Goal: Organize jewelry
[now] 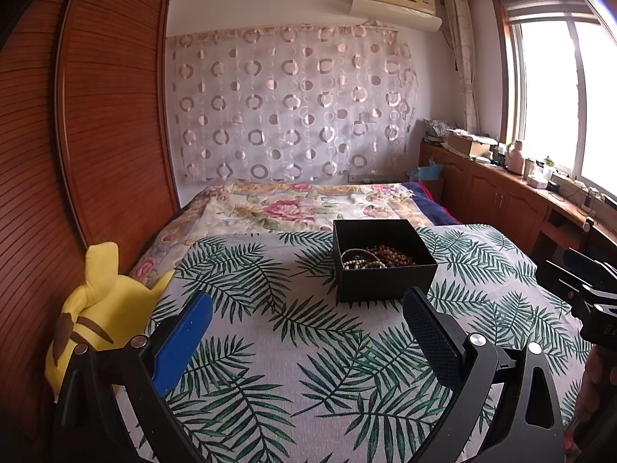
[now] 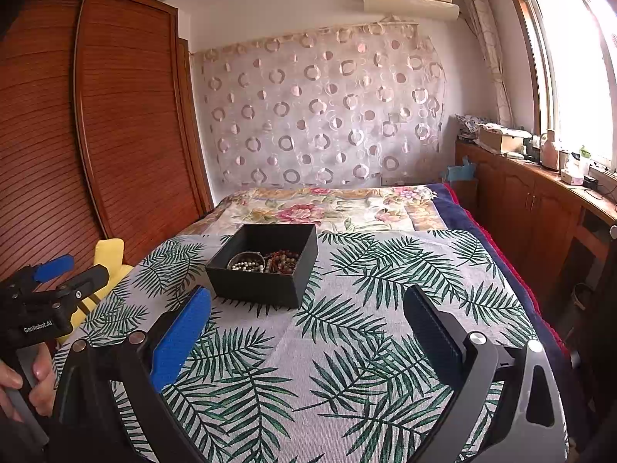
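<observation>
An open black box (image 1: 385,281) stands on the leaf-print cloth (image 1: 270,366) on the bed. Inside lie bead jewelry: pale bead strands (image 1: 362,261) and reddish-brown bead strands (image 1: 393,257). In the right wrist view the box (image 2: 266,285) sits ahead and left, with the beads (image 2: 266,262) inside. My left gripper (image 1: 306,308) is open and empty, just short of the box. My right gripper (image 2: 308,305) is open and empty, near the box's front right. Each gripper shows at the edge of the other's view.
A yellow plush toy (image 1: 92,308) lies at the bed's left edge beside a wooden wardrobe (image 1: 77,135). A floral quilt (image 1: 293,208) covers the far bed. Wooden cabinets (image 1: 501,193) with clutter run along the window at right.
</observation>
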Demonstrator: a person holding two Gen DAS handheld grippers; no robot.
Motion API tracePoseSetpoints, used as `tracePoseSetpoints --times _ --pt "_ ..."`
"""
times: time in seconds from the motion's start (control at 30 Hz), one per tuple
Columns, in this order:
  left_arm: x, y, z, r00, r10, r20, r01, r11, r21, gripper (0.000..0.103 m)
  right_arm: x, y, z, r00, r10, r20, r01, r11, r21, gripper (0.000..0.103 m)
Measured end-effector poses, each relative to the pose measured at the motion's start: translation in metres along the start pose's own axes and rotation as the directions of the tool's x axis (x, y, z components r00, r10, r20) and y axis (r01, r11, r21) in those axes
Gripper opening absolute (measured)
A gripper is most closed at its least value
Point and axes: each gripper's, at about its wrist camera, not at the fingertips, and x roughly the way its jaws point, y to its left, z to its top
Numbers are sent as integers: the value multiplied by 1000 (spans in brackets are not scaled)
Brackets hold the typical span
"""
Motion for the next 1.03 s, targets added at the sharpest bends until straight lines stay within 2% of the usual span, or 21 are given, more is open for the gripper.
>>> tracePoseSetpoints --times 1.03 --pt "-8 -5 1 1000 -3 19 2 1000 7 95 1 2 -1 1000 2 2 -2 1000 2 101"
